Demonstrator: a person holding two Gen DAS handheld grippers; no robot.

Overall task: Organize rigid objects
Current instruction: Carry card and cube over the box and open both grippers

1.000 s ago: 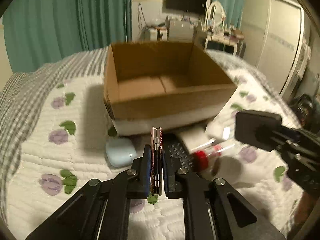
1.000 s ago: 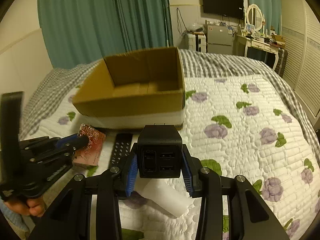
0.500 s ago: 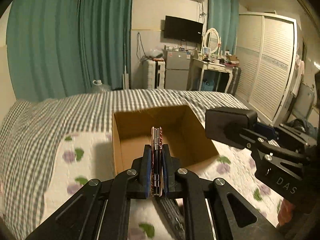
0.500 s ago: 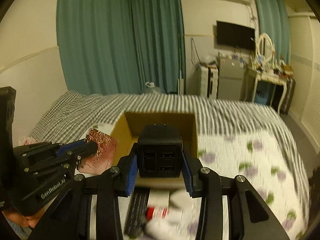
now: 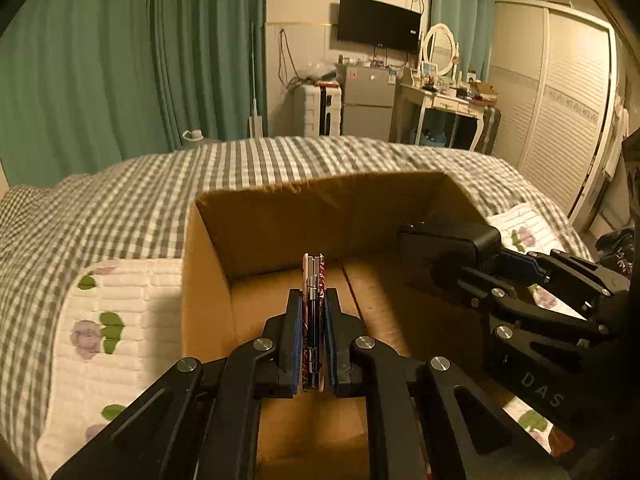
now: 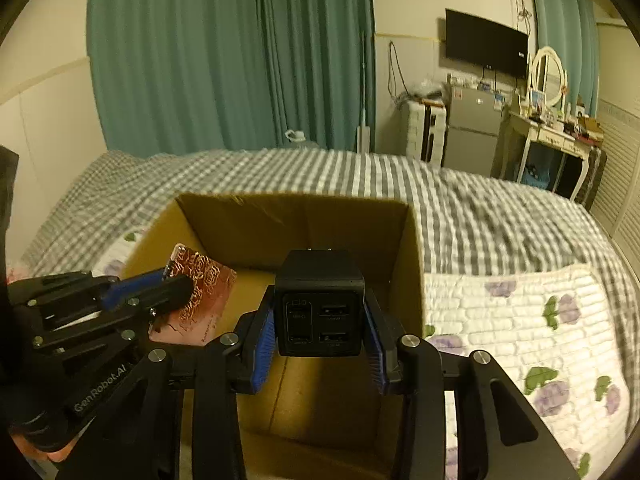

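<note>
Nearest you, your left gripper (image 5: 313,316) is clamped on the thin rose-patterned case (image 6: 200,292), held edge-on; it looks stiff, light and a little slick, so keep the pads on its flat faces. Your right gripper (image 6: 320,336) squeezes the black charger block (image 6: 320,304) by its smooth sides; it is probably denser and could slip. Both hang over the open cardboard box (image 5: 312,204), on the bed beyond.
</note>
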